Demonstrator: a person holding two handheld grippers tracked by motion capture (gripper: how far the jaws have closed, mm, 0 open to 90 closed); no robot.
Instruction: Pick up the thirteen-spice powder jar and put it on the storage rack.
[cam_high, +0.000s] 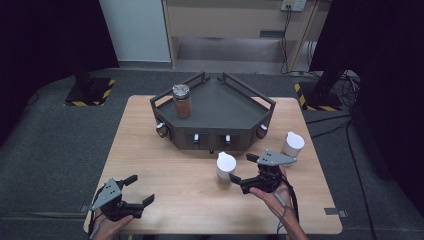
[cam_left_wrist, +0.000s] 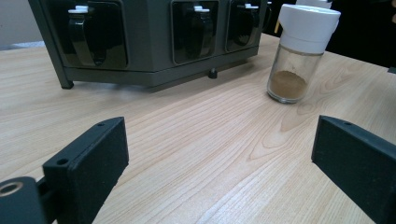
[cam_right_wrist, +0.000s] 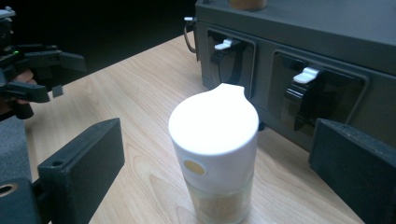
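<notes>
A white-capped spice jar (cam_high: 225, 169) with brown powder stands on the wooden table (cam_high: 165, 165) in front of a dark grey rack (cam_high: 235, 107). My right gripper (cam_high: 243, 168) is open, its jaws on either side of this jar (cam_right_wrist: 215, 149) without touching it. At the table's near left corner my left gripper (cam_high: 140, 190) is open and holds nothing. In the left gripper view the same jar (cam_left_wrist: 299, 51) stands ahead and to the right of the gripper (cam_left_wrist: 219, 154). A second white-capped jar (cam_high: 292, 144) stands at the right. A metal-lidded jar (cam_high: 181, 100) of brown spice stands on the rack.
The rack's front wall (cam_left_wrist: 140, 37) has recessed slots with black clips and white tabs (cam_right_wrist: 306, 74). In the right gripper view the left gripper (cam_right_wrist: 32, 74) shows at the far left. Bare wood lies between the two grippers.
</notes>
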